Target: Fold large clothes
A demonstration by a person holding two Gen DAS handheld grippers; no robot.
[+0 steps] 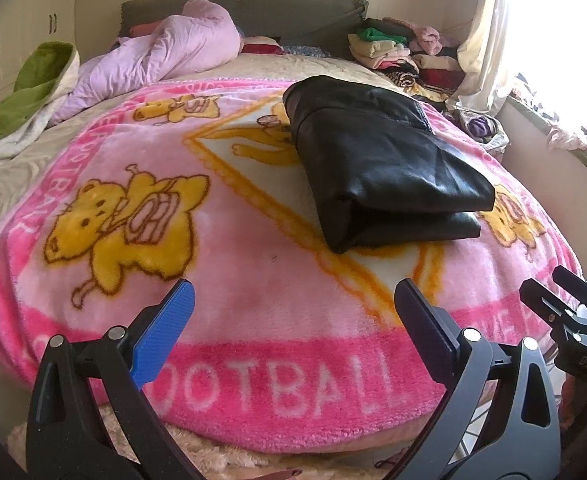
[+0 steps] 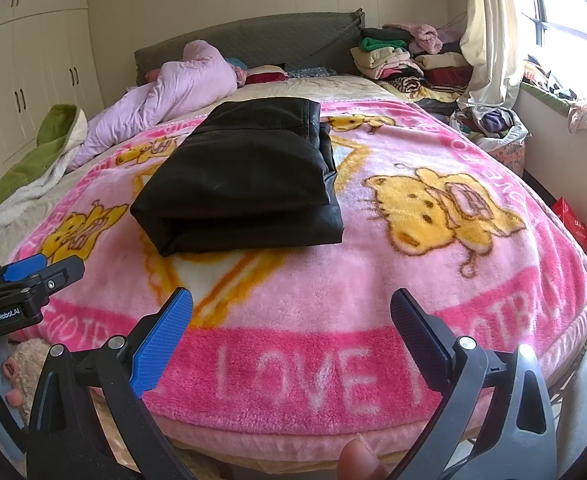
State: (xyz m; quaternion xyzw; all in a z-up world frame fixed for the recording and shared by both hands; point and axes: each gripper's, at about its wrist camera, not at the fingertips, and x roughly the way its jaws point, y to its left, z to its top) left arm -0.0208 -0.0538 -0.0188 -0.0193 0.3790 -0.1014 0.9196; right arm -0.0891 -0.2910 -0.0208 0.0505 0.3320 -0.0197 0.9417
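Observation:
A black leather garment (image 1: 377,160) (image 2: 245,176) lies folded into a thick rectangle on the pink cartoon blanket (image 1: 253,300) (image 2: 373,280) that covers the bed. My left gripper (image 1: 293,304) hovers over the blanket's near edge, open and empty, well short of the garment. My right gripper (image 2: 291,308) is likewise open and empty above the blanket's front border. Each gripper shows in the other's view: the right one at the right edge (image 1: 553,292), the left one at the left edge (image 2: 41,270).
A lilac duvet (image 1: 165,52) and a green-and-white blanket (image 1: 25,92) lie at the bed's far left. Stacks of folded clothes (image 2: 405,56) sit by the headboard at the right. A curtain (image 2: 489,32), a windowsill and a bag of clothes (image 2: 489,124) are on the right. A fingertip (image 2: 357,460) shows at the bottom.

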